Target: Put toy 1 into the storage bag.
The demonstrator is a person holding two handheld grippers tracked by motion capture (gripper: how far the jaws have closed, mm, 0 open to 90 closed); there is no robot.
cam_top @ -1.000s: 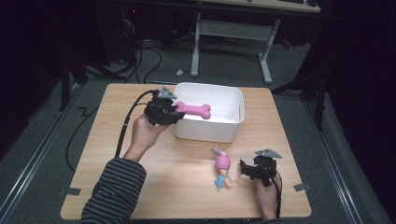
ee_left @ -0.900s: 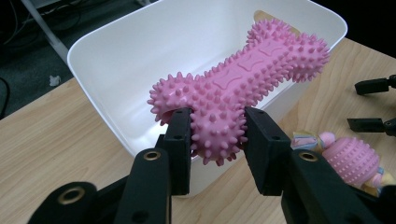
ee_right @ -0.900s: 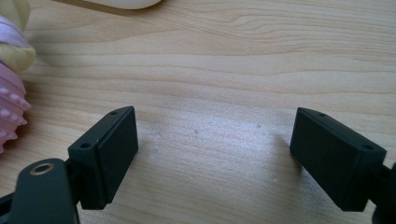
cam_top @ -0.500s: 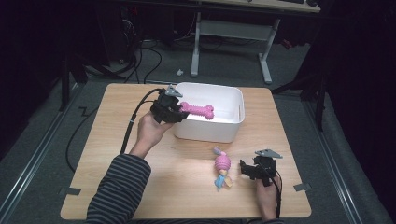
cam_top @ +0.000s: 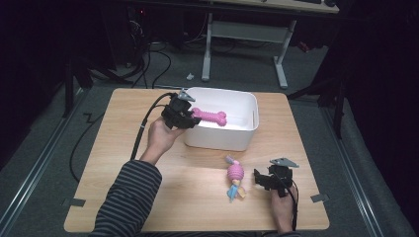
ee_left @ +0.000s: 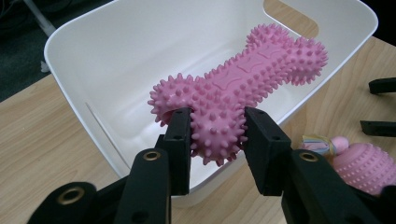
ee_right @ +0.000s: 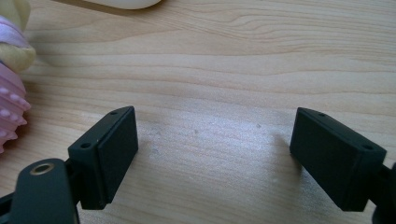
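A light wooden table carries the whole arrangement, its near half bare enough to serve as a staging area. Toward the far side, slightly right of centre, stands a white rectangular plastic bin, open at the top; it appears to be the receptacle, since one toy is already held over it. The left gripper, held in the person's left hand at the bin's left wall, reaches across the rim. In the left gripper view its jaws are clenched on one knobbed end of a pink spiky rubber bone toy, so the rest of the toy projects freely over the bin's interior. The toy is thus suspended above the bin, not resting on its floor; the end grip probably lets it drop clear of the wall when released. The right gripper sits low over the table near the right front, just beside a pink ribbed ball toy with pastel rope ends, without touching it. In the right gripper view its jaws stand wide apart and released, with bare wood between them, a posture suited to closing on that toy next.
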